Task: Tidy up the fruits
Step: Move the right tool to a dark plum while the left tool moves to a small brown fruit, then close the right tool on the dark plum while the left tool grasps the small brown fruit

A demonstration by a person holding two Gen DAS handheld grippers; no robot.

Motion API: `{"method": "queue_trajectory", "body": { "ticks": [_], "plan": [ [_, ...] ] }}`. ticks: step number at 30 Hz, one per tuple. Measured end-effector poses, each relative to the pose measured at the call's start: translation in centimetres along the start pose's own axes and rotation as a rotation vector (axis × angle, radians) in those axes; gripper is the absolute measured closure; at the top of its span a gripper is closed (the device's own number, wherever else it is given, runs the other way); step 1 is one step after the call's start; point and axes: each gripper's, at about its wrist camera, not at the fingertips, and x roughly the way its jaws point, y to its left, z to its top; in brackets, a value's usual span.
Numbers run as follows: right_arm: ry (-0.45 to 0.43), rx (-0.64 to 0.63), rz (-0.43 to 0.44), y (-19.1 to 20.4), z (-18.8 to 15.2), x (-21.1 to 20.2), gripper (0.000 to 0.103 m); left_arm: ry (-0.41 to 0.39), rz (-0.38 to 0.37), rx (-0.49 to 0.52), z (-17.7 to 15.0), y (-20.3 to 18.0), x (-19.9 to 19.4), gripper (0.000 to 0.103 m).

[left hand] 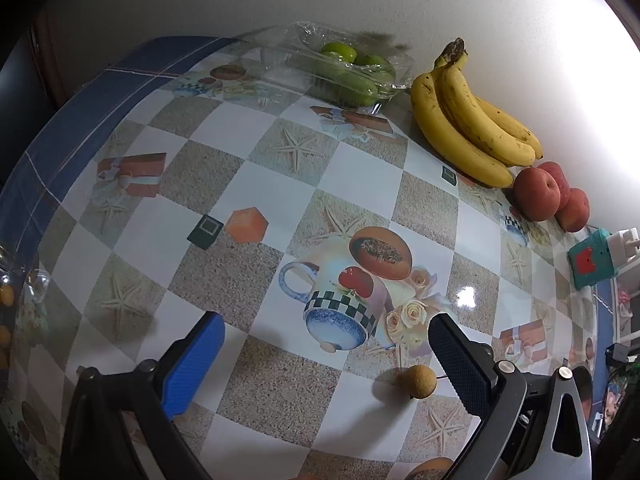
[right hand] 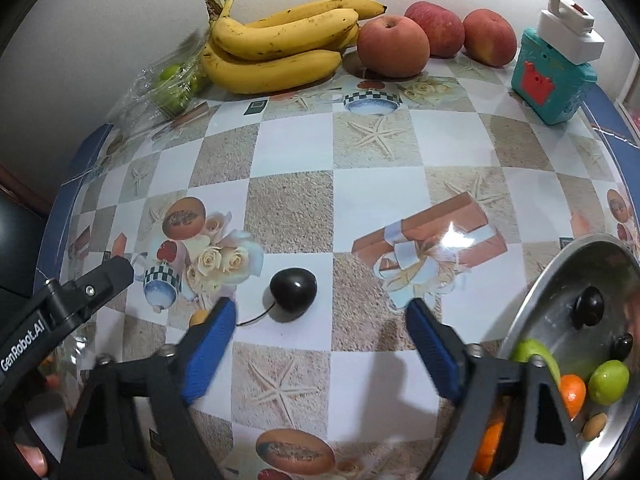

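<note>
**Both grippers wide, loose fruit between the fingers**

The right gripper (right hand: 320, 320) hangs with fingers wide and empty; a dark plum (right hand: 293, 291) lies just ahead, nearer the left finger, likely the next pick. The bowl (right hand: 560, 264) beside the right finger already holds small fruit, so it seems the collecting place. The left gripper (left hand: 328, 344), also wide and empty, has a tan longan (left hand: 416, 381) just inside its right finger. Only the right view shows bowl and plum; the bananas (left hand: 464, 120) show in both.
</note>
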Motion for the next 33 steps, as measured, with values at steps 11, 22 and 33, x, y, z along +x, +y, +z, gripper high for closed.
{"method": "queue_trajectory", "body": {
  "ticks": [11,22,33],
  "plan": [
    [0.005,-0.006,0.007,0.7,-0.1,0.9,0.038,0.035,-0.045,0.0,-0.3,-0.4,0.8,0.0],
    [-0.012,-0.055,0.022,1.7,0.0,1.0,0.066,0.05,-0.081,-0.015,-0.5,-0.2,0.8,0.001],
    [-0.027,-0.044,0.027,1.2,-0.2,0.8,0.081,0.111,-0.17,-0.034,-0.8,-0.9,1.3,0.009]
  ]
}}
